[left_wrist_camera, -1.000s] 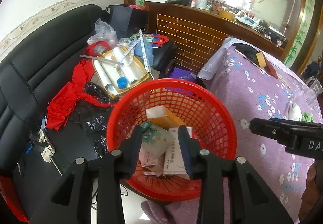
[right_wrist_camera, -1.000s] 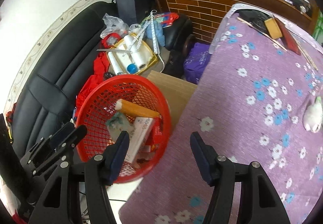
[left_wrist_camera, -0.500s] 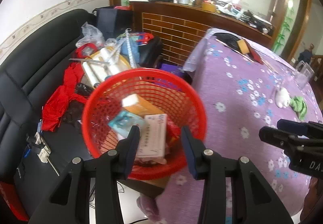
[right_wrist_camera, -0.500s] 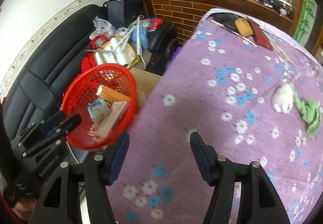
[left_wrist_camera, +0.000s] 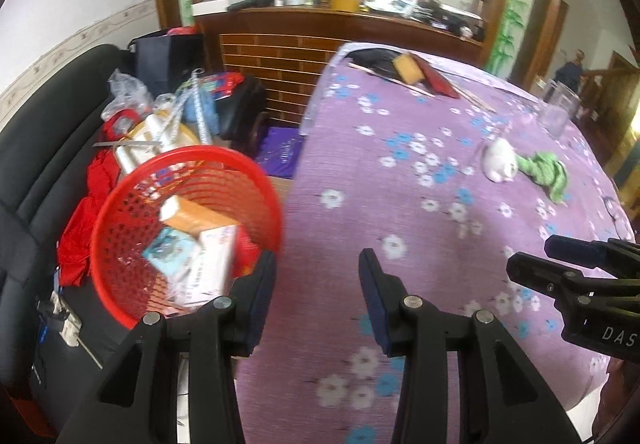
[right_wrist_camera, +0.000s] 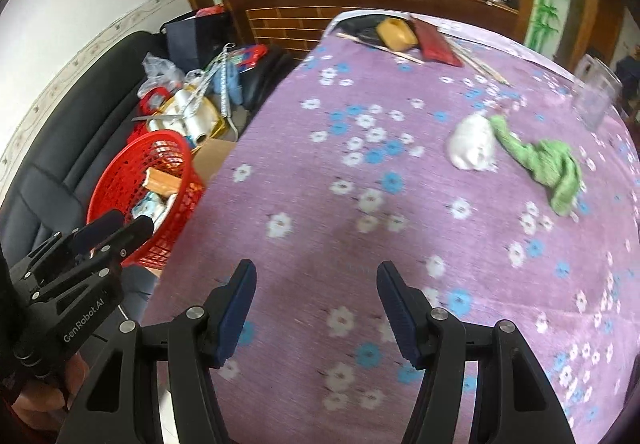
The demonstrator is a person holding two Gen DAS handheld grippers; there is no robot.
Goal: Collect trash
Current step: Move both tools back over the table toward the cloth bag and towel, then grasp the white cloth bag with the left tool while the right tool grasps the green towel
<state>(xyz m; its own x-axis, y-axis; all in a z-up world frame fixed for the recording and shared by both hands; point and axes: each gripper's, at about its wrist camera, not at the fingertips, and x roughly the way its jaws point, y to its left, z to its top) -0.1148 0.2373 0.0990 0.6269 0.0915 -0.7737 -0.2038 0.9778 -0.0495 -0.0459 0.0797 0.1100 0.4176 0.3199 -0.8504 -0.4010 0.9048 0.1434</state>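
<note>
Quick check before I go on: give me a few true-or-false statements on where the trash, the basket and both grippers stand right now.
1. The red basket holds boxes. True.
2. The white wad lies in the basket. False: it lies on the purple tablecloth, touching the green cloth.
3. The right gripper holds the green cloth. False: its fingers are apart and hold nothing.
4. The left gripper has nothing between its fingers. True.
5. A clear glass stands beyond the green cloth. True.
</note>
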